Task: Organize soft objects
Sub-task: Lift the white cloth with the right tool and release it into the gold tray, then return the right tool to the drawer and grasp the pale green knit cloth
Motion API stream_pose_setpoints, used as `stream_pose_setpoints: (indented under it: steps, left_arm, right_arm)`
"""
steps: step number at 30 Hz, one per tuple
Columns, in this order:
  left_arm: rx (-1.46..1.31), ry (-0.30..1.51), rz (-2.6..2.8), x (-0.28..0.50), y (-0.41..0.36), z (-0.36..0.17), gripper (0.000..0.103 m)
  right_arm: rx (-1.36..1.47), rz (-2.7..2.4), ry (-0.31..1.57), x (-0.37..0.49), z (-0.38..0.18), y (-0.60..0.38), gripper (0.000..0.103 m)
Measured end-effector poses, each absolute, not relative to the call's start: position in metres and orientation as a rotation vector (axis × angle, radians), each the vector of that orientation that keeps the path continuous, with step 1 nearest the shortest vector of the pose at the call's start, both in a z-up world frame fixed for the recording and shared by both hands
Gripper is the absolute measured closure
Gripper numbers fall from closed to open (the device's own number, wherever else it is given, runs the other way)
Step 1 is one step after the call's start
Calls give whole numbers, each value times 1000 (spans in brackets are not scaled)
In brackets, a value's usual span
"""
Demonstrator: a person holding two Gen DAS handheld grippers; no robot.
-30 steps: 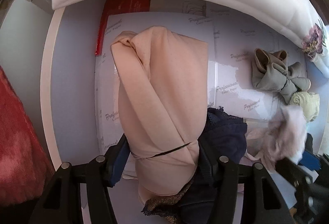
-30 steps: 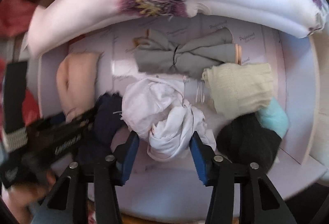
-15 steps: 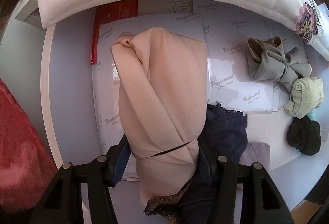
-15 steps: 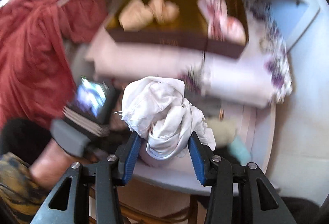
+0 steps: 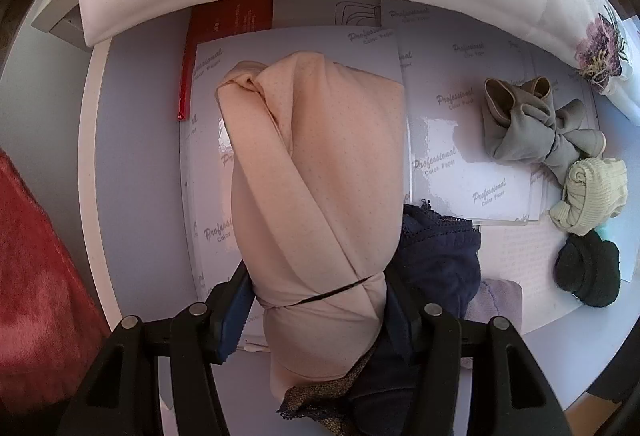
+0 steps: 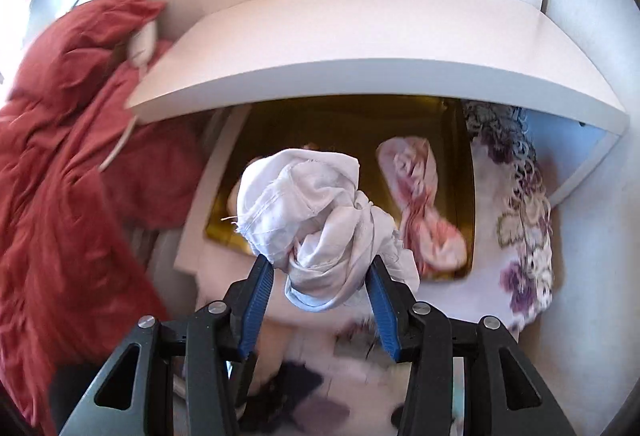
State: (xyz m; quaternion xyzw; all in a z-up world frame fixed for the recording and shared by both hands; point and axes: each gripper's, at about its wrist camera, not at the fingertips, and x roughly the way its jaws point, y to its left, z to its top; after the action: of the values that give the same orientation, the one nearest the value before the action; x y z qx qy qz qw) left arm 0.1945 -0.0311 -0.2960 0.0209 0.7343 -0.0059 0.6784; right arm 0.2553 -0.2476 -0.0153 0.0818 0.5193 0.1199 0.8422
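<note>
While left gripper (image 5: 316, 300) jaws clamp peach bundle (image 5: 316, 192), right gripper (image 6: 320, 290) jaws clamp white cloth bundle (image 6: 316, 220).

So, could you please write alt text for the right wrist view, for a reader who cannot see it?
The right gripper clamps a crumpled white cloth bundle in its blue-padded fingers. Behind it, under a white shelf, a gold-lined box holds a pink knotted bundle; red fabric hangs left.
</note>
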Motion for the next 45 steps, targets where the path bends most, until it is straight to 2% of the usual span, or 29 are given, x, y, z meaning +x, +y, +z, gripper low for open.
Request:
stream_pose_setpoints:
  steps: [9,16,19,25,30,37,45]
  left_arm:
    - [34,1655,-7,196,-31,-294,44]
    - [32,1658,-9,196,-30,-298,44]
    - [36,1657,-10,196,-30,-299,44]
    - [44,1657,-9,197,-32,-298,44]
    - [40,1657,-10,197,-32,-299,44]
    - [39,1657,-9,197,-32,-299,44]
    - [38,1657,-13,197,-31,-300,44]
  right_arm:
    - [84,149,1133,320,-62,-230,55]
    - [-136,41,1028,339,-79,-208,55]
    - [-138,25,1026,345,-85,-209,55]
    - [-128,47,1009,334,-86,-213,53]
    - [-122,70,1015,319,-80,-217,46]
    - [-101,78,1027,295,-79,-225,43]
    - [-94,93,984,261,-54,-234,38]
